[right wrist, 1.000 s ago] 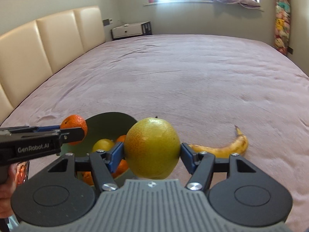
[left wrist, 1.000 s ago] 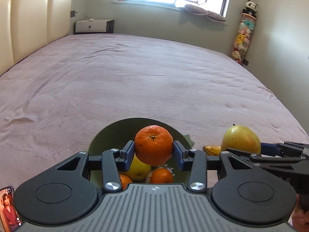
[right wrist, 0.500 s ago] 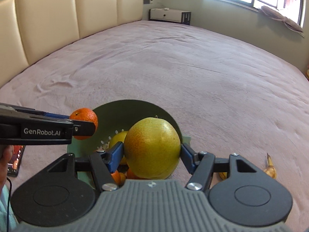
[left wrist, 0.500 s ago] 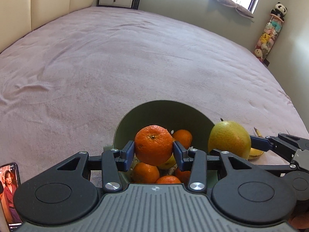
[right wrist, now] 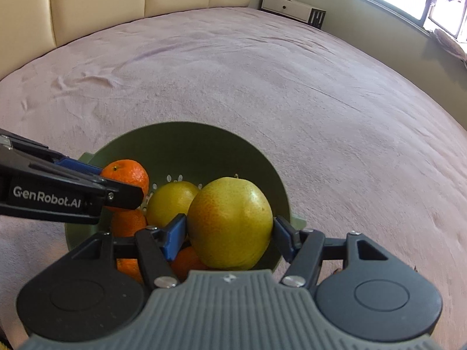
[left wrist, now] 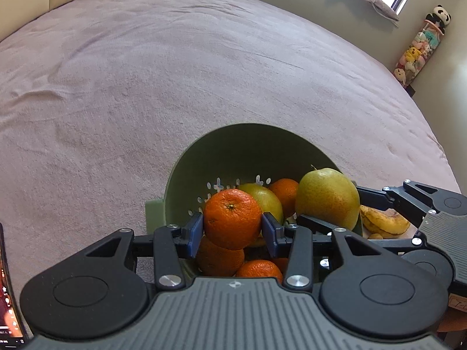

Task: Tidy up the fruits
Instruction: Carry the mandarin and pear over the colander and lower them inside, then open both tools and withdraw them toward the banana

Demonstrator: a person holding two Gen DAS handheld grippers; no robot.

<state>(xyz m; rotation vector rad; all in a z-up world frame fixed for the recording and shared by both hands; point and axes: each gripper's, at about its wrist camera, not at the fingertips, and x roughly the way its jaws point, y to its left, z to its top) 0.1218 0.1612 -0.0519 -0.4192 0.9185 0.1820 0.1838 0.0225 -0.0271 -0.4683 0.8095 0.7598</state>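
Note:
My left gripper (left wrist: 232, 227) is shut on an orange mandarin (left wrist: 232, 218) and holds it over the near side of a green colander bowl (left wrist: 248, 145). My right gripper (right wrist: 229, 233) is shut on a large yellow-green pear (right wrist: 230, 223) over the same bowl (right wrist: 186, 143). The pear also shows in the left wrist view (left wrist: 327, 199), at the bowl's right rim. In the bowl lie several mandarins (left wrist: 219, 258) and a yellow-green fruit (right wrist: 170, 201). The mandarin in the left gripper shows in the right wrist view (right wrist: 127, 172).
The bowl stands on a wide bed with a pink cover (left wrist: 175, 73). A banana (left wrist: 382, 221) lies on the cover right of the bowl. A phone (left wrist: 8, 297) lies at the left edge. A padded headboard (right wrist: 131, 3) and a nightstand (right wrist: 292, 8) stand beyond.
Both grippers have moved forward and down over the bowl with their fruits still held. The pear has come from beside the bowl to above its right side.

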